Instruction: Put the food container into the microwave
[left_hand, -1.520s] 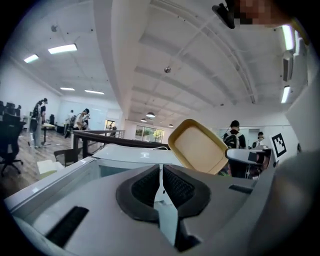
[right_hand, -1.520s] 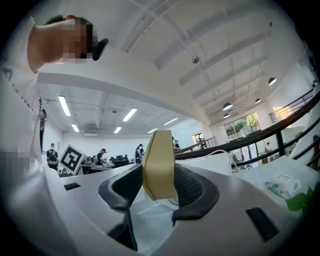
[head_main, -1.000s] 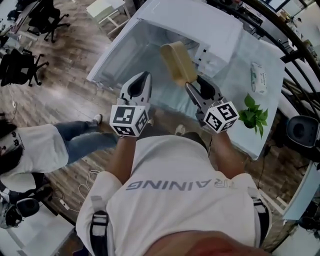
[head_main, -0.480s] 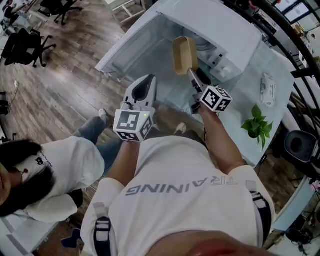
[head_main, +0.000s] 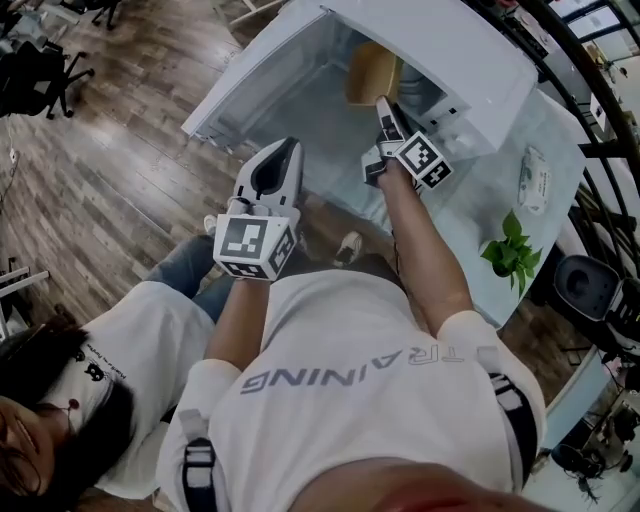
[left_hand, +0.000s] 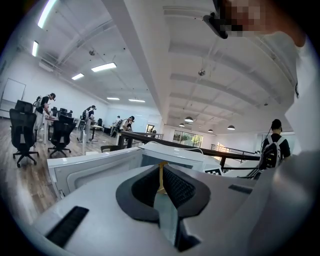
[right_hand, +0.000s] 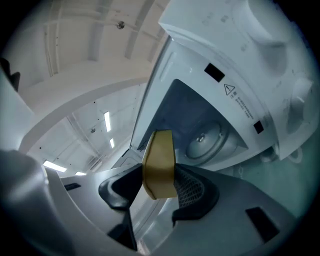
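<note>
The white microwave (head_main: 455, 60) stands on a table with its door (head_main: 255, 80) swung open to the left. The tan food container (head_main: 371, 73) is at the mouth of the cavity, tilted on edge, and my right gripper (head_main: 384, 106) is shut on its near rim. In the right gripper view the container (right_hand: 159, 162) stands between the pads, with the glass turntable (right_hand: 206, 139) just beyond it. My left gripper (head_main: 282, 152) hangs lower and to the left, in front of the open door, with its jaws shut and nothing in them (left_hand: 161, 184).
A small green plant (head_main: 510, 245) and a white wipes pack (head_main: 536, 180) sit on the pale table (head_main: 470, 190) right of the microwave. A seated person (head_main: 70, 390) is at the lower left on the wood floor. Office chairs (head_main: 35, 75) stand at the far left.
My right gripper has carried the container forward, from in front of the door up to the microwave's opening. The left gripper has barely shifted. The seated person has slid lower in view.
</note>
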